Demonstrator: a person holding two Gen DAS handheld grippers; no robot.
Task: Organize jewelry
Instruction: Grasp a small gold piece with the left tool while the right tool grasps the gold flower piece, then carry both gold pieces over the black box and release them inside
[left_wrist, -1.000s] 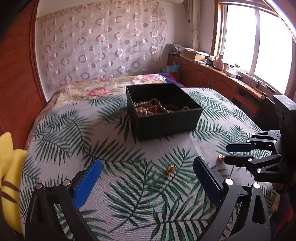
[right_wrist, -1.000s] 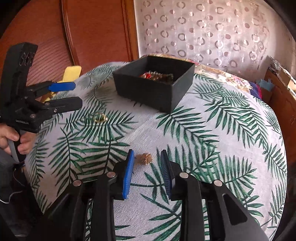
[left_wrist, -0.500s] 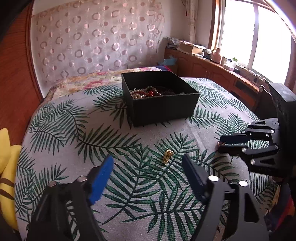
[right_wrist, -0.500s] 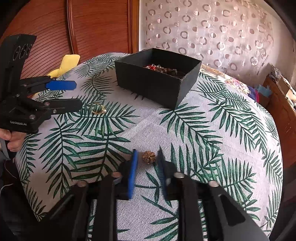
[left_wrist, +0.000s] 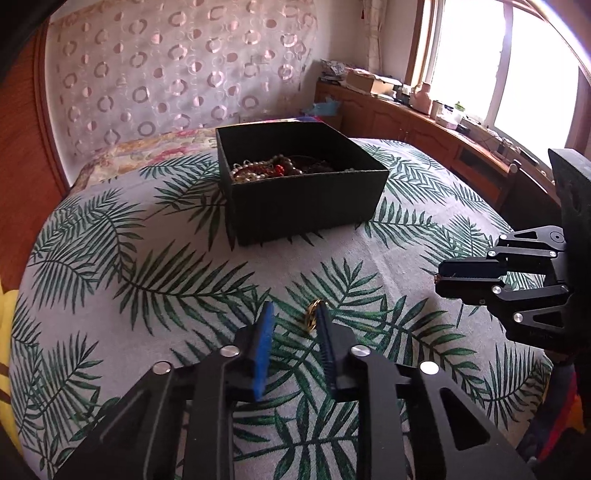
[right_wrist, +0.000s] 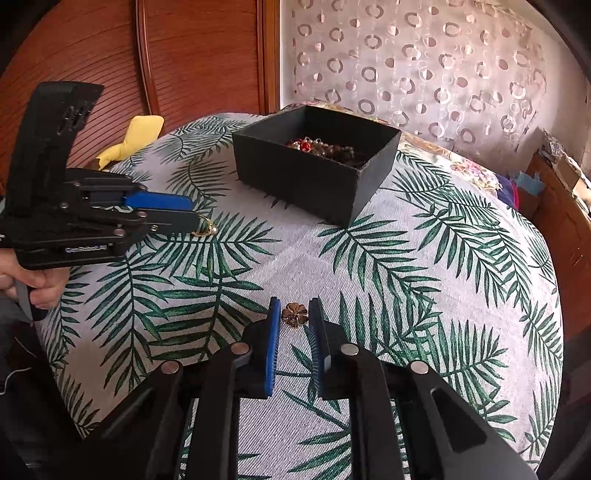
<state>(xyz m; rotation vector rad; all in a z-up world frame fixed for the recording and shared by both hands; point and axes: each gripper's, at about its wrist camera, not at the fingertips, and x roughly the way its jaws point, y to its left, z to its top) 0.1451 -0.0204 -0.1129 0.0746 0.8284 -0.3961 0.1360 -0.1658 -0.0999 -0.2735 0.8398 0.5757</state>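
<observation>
A black open box (left_wrist: 303, 199) holding beads and pearls stands mid-table; it also shows in the right wrist view (right_wrist: 314, 170). A gold ring (left_wrist: 312, 318) lies on the palm-leaf cloth at the tip of my left gripper (left_wrist: 293, 317), whose jaws are narrowed around it with a gap left. The ring also shows in the right wrist view (right_wrist: 205, 228). A gold flower-shaped piece (right_wrist: 294, 314) lies between the fingertips of my right gripper (right_wrist: 294, 314), jaws close beside it, a small gap each side.
A yellow cushion (right_wrist: 133, 136) lies at the table's far left edge by the wooden wall. A wooden sideboard (left_wrist: 406, 122) with clutter runs under the window at the right. The cloth-covered table (right_wrist: 424, 266) curves down at its edges.
My left gripper has moved forward to the gold ring and its jaws have narrowed from wide open. My right gripper has narrowed further around the flower piece.
</observation>
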